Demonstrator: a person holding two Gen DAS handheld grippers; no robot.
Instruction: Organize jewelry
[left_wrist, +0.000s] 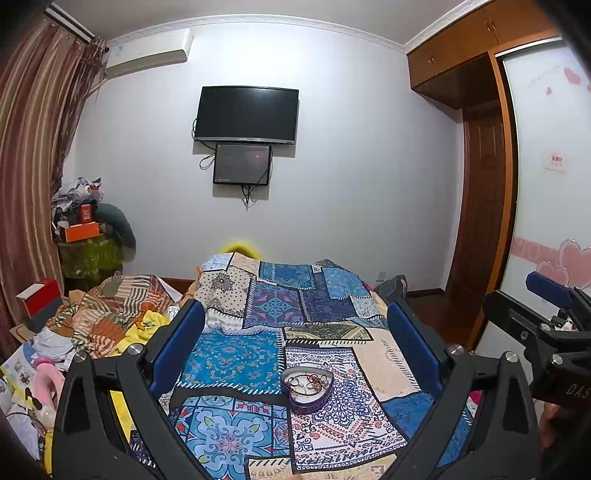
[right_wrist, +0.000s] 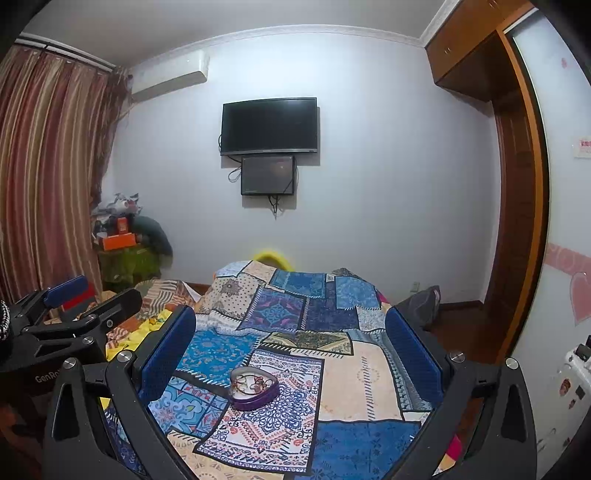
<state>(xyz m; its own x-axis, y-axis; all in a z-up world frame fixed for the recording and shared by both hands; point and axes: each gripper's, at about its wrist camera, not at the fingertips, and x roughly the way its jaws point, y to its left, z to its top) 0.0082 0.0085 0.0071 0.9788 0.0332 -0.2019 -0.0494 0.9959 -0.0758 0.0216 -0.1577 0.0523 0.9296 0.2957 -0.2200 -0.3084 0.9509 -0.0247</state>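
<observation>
A purple heart-shaped box (left_wrist: 307, 388) sits open on the patchwork bedspread (left_wrist: 258, 354); it holds several bangles and small jewelry pieces (left_wrist: 308, 381). My left gripper (left_wrist: 295, 325) is open and empty, raised above the bed with the box between and below its blue fingers (left_wrist: 177, 343). My right gripper (right_wrist: 291, 339) is open and empty too, with the box (right_wrist: 254, 390) below it, toward its left finger (right_wrist: 166, 354). Each gripper shows at the edge of the other's view.
A bed with a blue patchwork cover (right_wrist: 332, 369) fills the middle. Piled clothes and boxes (left_wrist: 92, 325) lie to the left. A wall TV (left_wrist: 246, 114), curtains (left_wrist: 29, 166) and a wooden wardrobe (left_wrist: 487, 184) surround the bed.
</observation>
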